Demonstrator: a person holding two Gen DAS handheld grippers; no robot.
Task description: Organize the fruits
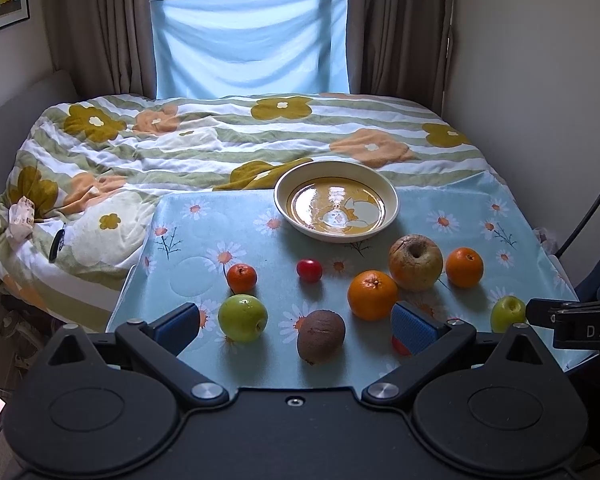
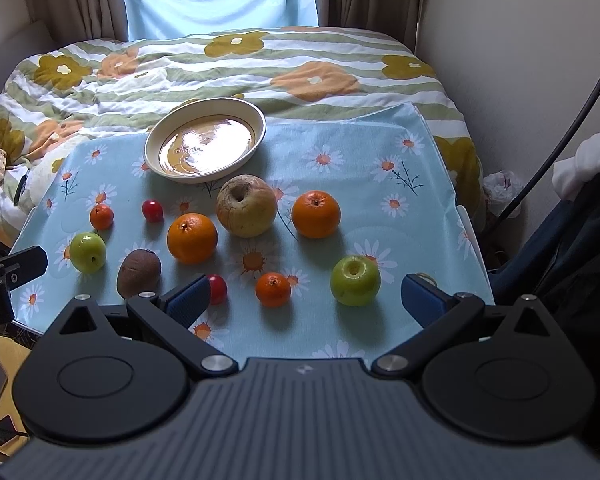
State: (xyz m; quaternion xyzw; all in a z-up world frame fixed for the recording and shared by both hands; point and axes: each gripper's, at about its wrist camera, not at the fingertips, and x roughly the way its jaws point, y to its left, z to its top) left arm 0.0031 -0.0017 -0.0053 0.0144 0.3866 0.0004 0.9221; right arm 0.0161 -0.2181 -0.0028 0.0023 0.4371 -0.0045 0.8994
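Fruits lie loose on the daisy-print cloth (image 2: 380, 148), none of them gripped: the left gripper (image 1: 300, 322) hangs wide open with a brown kiwi (image 1: 321, 335) and a green apple (image 1: 242, 317) between its spread fingers, and the right gripper (image 2: 306, 298) is just as wide, framing a small mandarin (image 2: 273, 289), a red cherry tomato (image 2: 217, 289) and another green apple (image 2: 355, 280). Farther out sit two oranges (image 2: 192, 238) either side of a big russet apple (image 2: 246, 205). Beyond them the bowl (image 2: 204, 106) stands with nothing in it at the cloth's far edge, against the flowered duvet (image 2: 180, 68).

The white letters "DAS" stood on the black plastic right gripper (image 1: 580, 330), cut off by the frame's edge.
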